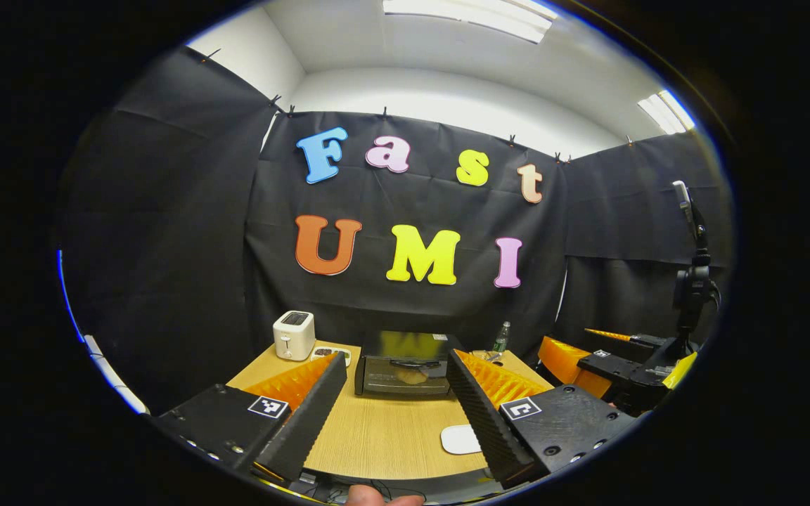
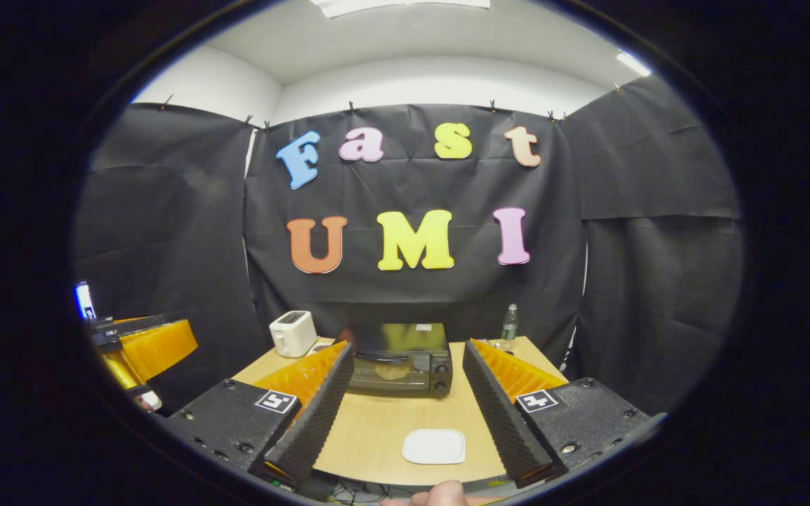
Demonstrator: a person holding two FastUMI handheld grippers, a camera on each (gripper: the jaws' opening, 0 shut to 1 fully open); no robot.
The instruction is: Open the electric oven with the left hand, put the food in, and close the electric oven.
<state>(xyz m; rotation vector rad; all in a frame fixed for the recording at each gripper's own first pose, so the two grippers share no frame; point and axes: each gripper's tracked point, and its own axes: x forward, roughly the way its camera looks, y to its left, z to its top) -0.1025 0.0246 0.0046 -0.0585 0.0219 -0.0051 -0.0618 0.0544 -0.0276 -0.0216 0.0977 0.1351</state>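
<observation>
— Oven (image 1: 405,365) sits at the back of the tabletop (image 1: 391,429), door shut, with what looks like the food (image 1: 412,377) behind the glass. A toaster (image 1: 294,335) stands beside the oven.
— So the job looks all but finished?
— I'd say so. Left tool (image 1: 394,404) and right tool (image 2: 408,404) hover well short of the oven, both spread wide, gripping nothing; the white plate (image 2: 434,446) before the oven is bare.

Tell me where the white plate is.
In the right gripper view the white plate lies empty on the table's near edge, in front of the electric oven.
</observation>
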